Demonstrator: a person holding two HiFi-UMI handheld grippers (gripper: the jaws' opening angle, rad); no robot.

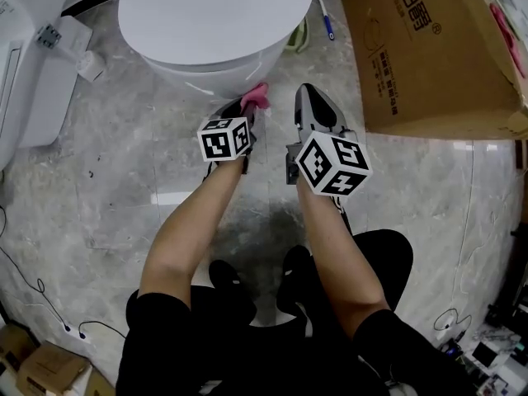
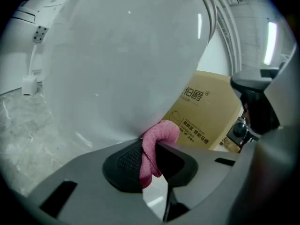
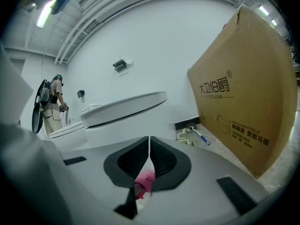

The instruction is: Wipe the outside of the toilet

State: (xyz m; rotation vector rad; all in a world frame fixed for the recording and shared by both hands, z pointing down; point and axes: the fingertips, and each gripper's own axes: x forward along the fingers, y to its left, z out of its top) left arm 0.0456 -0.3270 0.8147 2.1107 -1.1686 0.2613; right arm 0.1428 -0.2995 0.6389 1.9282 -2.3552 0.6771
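Currently left gripper pinches pink cloth against toilet, right gripper closed empty; rubbing friction may tug cloth free.

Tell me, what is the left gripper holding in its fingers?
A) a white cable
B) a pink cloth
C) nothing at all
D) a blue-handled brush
B: a pink cloth is pinched between the fingers of the left gripper, with its folded end up against the white toilet.
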